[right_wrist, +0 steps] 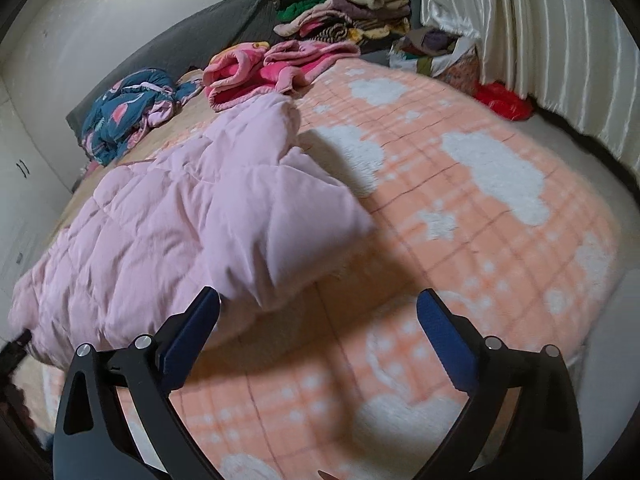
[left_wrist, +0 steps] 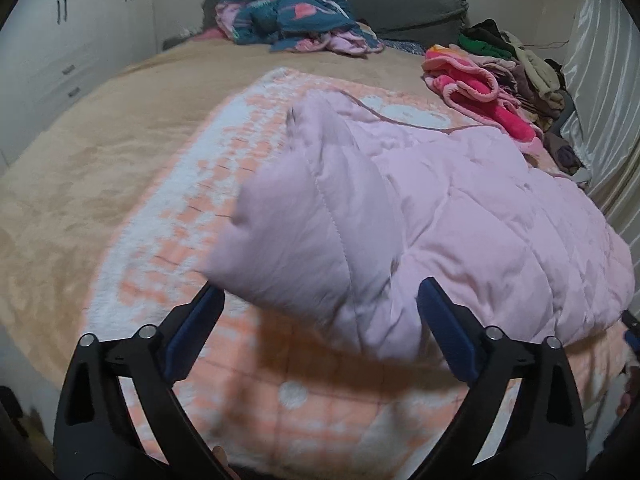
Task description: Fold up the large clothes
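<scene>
Along the bottom of the left wrist view, the left hand-held gripper (left_wrist: 320,300) has its blue-padded jaws spread wide, with nothing between them. Just beyond its tips, in the middle of the frame, the pink quilted garment (left_wrist: 400,216) rises in a puffy fold, one corner lifted above the orange-and-white cloud blanket (left_wrist: 160,240) and throwing a shadow on it. That blanket lies on the bed (left_wrist: 80,140), whose tan cover fills the left of the frame.

Low in the right wrist view, the right hand-held gripper (right_wrist: 318,304) is likewise spread apart and holds nothing; its left finger sits just beside the near edge of the pink quilted garment (right_wrist: 180,208), which spreads across the left half of the frame over the orange-and-white cloud blanket (right_wrist: 480,240).

Farther back, at the right of the left view, a bright pink fleece garment (left_wrist: 476,88) lies crumpled near the quilted one. Behind it, at the upper right, sits a pile of mixed clothes (left_wrist: 516,60). At top centre, a blue patterned bundle (left_wrist: 292,16) rests against the grey headboard (left_wrist: 400,4). White cupboards (left_wrist: 72,28) stand at the upper left, and a pale curtain (left_wrist: 600,80) hangs along the right edge.
</scene>
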